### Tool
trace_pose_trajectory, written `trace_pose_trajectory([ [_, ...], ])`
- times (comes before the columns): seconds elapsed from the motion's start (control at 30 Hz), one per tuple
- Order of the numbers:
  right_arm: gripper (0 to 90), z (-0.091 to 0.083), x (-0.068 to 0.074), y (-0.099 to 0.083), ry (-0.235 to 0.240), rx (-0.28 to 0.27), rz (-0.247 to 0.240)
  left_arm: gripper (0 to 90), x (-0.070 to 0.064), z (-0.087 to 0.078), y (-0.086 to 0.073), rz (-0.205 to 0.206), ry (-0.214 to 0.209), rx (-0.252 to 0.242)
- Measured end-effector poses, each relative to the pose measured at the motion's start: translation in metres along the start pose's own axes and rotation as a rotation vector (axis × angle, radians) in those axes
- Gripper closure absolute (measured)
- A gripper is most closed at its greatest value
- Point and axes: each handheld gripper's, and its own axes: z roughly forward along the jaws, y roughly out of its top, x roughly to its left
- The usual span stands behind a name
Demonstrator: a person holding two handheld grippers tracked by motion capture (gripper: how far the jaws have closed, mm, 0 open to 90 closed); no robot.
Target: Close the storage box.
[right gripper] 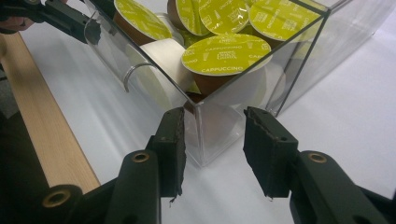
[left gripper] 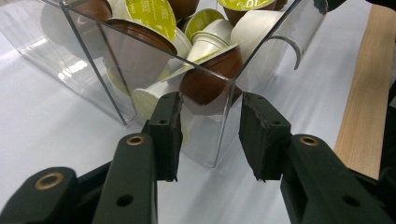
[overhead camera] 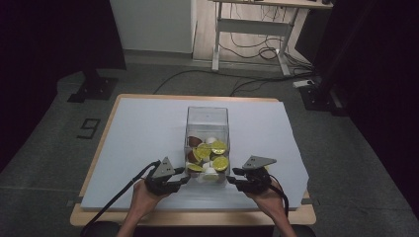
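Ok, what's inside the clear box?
The clear box holds coffee capsules: brown and white cups, many with yellow-green foil lids. Those at the bottom are covered by the ones above.

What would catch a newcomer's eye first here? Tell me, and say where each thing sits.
The clear plastic box stands near the middle of the white-covered table, heaped with coffee capsules in brown and cream with lime-green lids. Next come the left gripper and the right gripper, held at the box's two near corners, each with its jaws open around a corner edge.
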Motion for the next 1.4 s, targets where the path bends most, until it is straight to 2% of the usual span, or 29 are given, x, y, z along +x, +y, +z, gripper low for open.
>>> trace_pose_trajectory([
  [0.17, 59.0, -0.004, 0.001, 0.001, 0.016, -0.007, 0.011, 60.6, 0.002, 0.001, 0.001, -0.011, 0.01, -0.007],
  [0.33, 64.2, -0.007, 0.004, 0.001, 0.036, -0.012, -0.006, 60.8, 0.004, 0.002, 0.001, -0.017, 0.012, -0.011],
  [0.5, 65.4, -0.006, 0.007, 0.002, 0.058, -0.005, -0.008, 61.7, 0.005, 0.005, 0.002, -0.031, 0.03, -0.018],
  [0.67, 66.2, 0.001, 0.012, 0.007, 0.075, 0.009, -0.02, 62.2, 0.006, 0.007, 0.003, -0.035, 0.045, -0.022],
  [0.93, 73.8, 0.013, 0.017, 0.015, 0.084, 0.011, -0.048, 64.7, 0.008, 0.01, 0.003, -0.051, 0.068, -0.036],
  [1.3, 84.1, 0.024, 0.02, 0.025, 0.078, 0.001, -0.055, 64.9, 0.009, 0.01, 0.003, -0.052, 0.067, -0.036],
  [1.4, 83.5, 0.026, 0.02, 0.025, 0.08, 0.003, -0.055, 65.0, 0.009, 0.01, 0.002, -0.055, 0.065, -0.034],
])
